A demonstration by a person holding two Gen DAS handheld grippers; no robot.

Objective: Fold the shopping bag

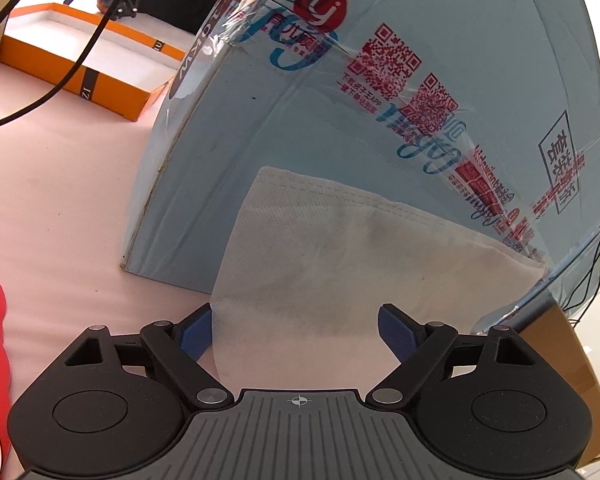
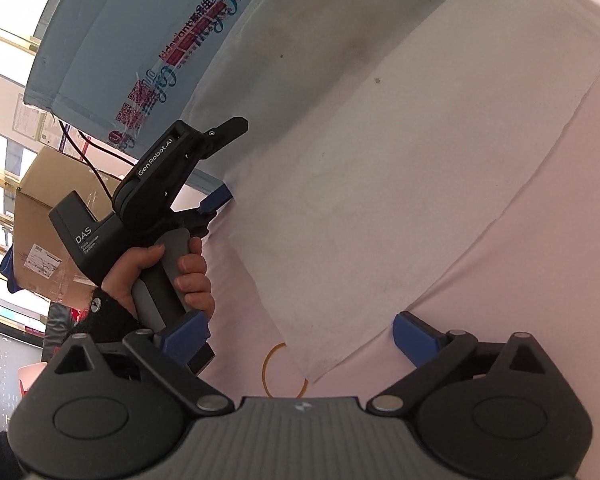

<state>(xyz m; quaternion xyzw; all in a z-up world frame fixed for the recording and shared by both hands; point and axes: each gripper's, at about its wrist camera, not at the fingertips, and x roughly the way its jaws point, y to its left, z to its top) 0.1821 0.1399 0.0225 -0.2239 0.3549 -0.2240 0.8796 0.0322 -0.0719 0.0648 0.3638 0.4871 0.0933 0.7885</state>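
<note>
The left claw (image 1: 295,334) sits low over the pink counter (image 1: 68,208), its blue fingertips (image 1: 196,336) apart with the near edge of the white shopping bag (image 1: 340,264) lying between them; the pads do not press on the cloth. The bag lies flat on the counter, its far end leaning up against a large pale blue carton (image 1: 440,80) printed with red codes and sealed with clear tape. Beyond the carton, toward the counter's far left corner, stands an orange tray (image 1: 100,76) with a black cable (image 1: 80,64) draped over it.

From the right wrist view, the right claw (image 2: 300,340) hovers with its fingers spread wide over the bag's (image 2: 380,168) corner, clamping nothing. A yellow rubber band (image 2: 274,364) lies on the counter, partly under that corner. A hand (image 2: 172,276) grips the left claw's handle beside the bag's edge.
</note>
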